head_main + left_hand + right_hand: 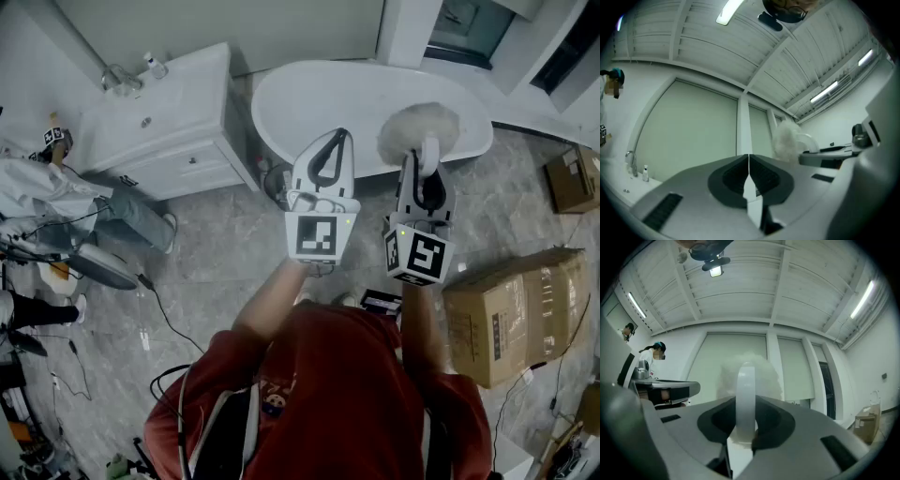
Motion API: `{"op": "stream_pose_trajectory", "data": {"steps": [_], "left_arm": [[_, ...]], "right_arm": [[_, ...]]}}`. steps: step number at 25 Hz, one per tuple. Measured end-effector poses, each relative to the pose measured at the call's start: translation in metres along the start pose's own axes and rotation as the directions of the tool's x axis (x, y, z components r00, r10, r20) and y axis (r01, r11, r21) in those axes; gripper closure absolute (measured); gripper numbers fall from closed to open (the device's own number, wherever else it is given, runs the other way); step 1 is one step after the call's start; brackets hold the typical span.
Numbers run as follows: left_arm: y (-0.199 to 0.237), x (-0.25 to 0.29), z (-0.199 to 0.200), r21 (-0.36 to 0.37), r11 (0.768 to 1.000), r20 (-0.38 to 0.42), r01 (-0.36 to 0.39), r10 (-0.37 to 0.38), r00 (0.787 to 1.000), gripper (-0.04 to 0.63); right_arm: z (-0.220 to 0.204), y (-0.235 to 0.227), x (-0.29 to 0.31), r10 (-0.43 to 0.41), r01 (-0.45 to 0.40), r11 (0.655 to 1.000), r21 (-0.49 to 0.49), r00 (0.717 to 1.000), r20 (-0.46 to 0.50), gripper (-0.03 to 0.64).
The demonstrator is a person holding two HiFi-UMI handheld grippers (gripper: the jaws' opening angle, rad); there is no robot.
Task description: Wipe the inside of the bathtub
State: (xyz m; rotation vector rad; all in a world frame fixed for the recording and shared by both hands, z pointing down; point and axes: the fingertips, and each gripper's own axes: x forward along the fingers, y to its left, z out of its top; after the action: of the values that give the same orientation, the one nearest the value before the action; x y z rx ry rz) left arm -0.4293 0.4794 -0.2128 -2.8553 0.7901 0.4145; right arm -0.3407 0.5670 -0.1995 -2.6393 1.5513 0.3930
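The white oval bathtub (pixel 319 98) stands at the far side of the grey stone floor (pixel 216 253), against the wall. In the head view a fluffy white duster (pixel 418 131) shows against its near rim. The right tongs (pixel 427 164) are clamped on the duster's curved white handle (pixel 745 394). The fluffy head (pixel 759 369) rises beyond their tips, and both gripper views look up at the ceiling. The left tongs (pixel 339 139) are held just beside them. Their tips are pressed together with nothing between them (pixel 749 171), and the duster (pixel 786 139) shows off to their right. Left of the tub, a white vanity's worktop (pixel 178 94) carries a tap (pixel 117 77) and a small bottle (pixel 155 64). A large cardboard box (pixel 520 314) sits on the floor at the right.
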Motion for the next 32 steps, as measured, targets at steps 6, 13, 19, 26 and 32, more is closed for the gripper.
{"op": "stream_pose_trajectory", "data": {"steps": [6, 13, 19, 26, 32], "left_arm": [[-0.027, 0.002, -0.003, 0.002, 1.000, -0.005, 0.010, -0.010, 1.000, 0.578], [-0.051, 0.008, -0.007, -0.004, 1.000, -0.021, 0.025, -0.025, 0.999, 0.578], [-0.079, 0.017, -0.013, 0.007, 1.000, -0.026, 0.030, -0.030, 0.999, 0.578], [-0.101, 0.020, -0.028, 0.026, 1.000, -0.053, -0.007, 0.009, 0.999, 0.578], [-0.105, 0.018, -0.036, 0.049, 0.999, -0.078, -0.023, 0.027, 0.997, 0.578]], "right_arm": [[-0.003, -0.020, -0.011, -0.007, 0.007, 1.000, 0.010, 1.000, 0.000, 0.525], [-0.004, -0.043, -0.019, -0.024, 0.023, 0.999, 0.038, 1.000, 0.015, 0.526], [-0.009, -0.068, -0.024, -0.025, 0.024, 0.998, 0.051, 0.999, 0.021, 0.525], [-0.028, -0.088, -0.032, 0.014, -0.013, 0.997, 0.076, 1.000, -0.013, 0.525], [-0.038, -0.095, -0.032, 0.027, -0.024, 0.995, 0.099, 0.999, -0.029, 0.525]]}}
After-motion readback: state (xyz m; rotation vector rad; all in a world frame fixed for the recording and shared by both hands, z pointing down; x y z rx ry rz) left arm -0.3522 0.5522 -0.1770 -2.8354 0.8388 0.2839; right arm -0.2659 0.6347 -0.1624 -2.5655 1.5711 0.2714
